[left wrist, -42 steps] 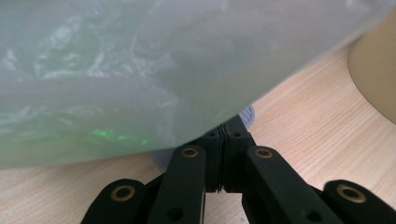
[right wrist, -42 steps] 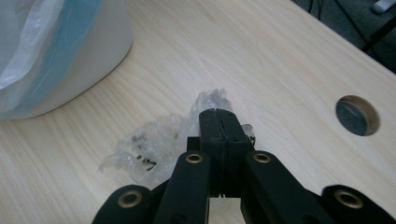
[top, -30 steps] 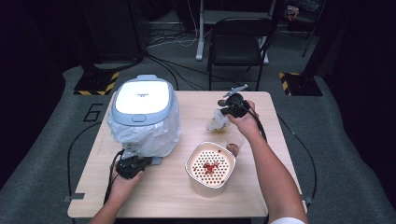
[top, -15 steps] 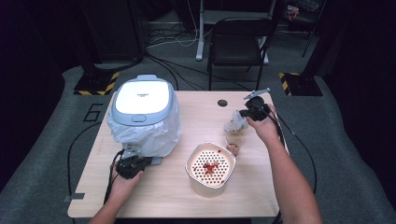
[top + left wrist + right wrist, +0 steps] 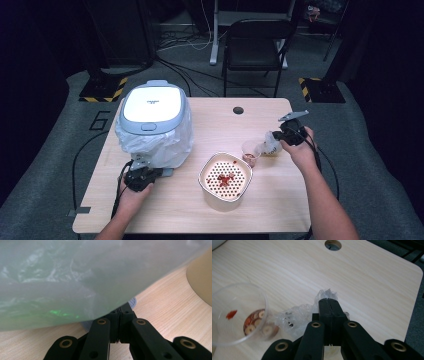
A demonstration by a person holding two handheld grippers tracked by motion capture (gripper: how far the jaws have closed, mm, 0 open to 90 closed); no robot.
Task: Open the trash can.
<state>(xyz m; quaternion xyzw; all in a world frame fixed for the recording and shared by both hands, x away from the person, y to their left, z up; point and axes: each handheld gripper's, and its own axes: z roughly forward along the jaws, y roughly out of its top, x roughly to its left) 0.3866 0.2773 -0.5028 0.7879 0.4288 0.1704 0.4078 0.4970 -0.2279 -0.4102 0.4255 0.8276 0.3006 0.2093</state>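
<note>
A white and blue rice cooker stands at the table's left, wrapped in a clear plastic bag. My left gripper lies low at the bag's near hem. In the left gripper view its jaws are shut and the film drapes over their tips, seemingly pinched. My right gripper is near the right edge, shut on a crumpled piece of clear plastic wrap. Just left of it stands a clear cup holding reddish bits.
A beige pot with a perforated insert and red pieces sits at the front middle. There is a round cable hole at the table's back. A black chair stands behind the table. Bare wood lies between the cooker and the cup.
My right gripper has carried the crumpled wrap from the back middle of the table rightward and nearer, to beside the cup. The left gripper has stayed put.
</note>
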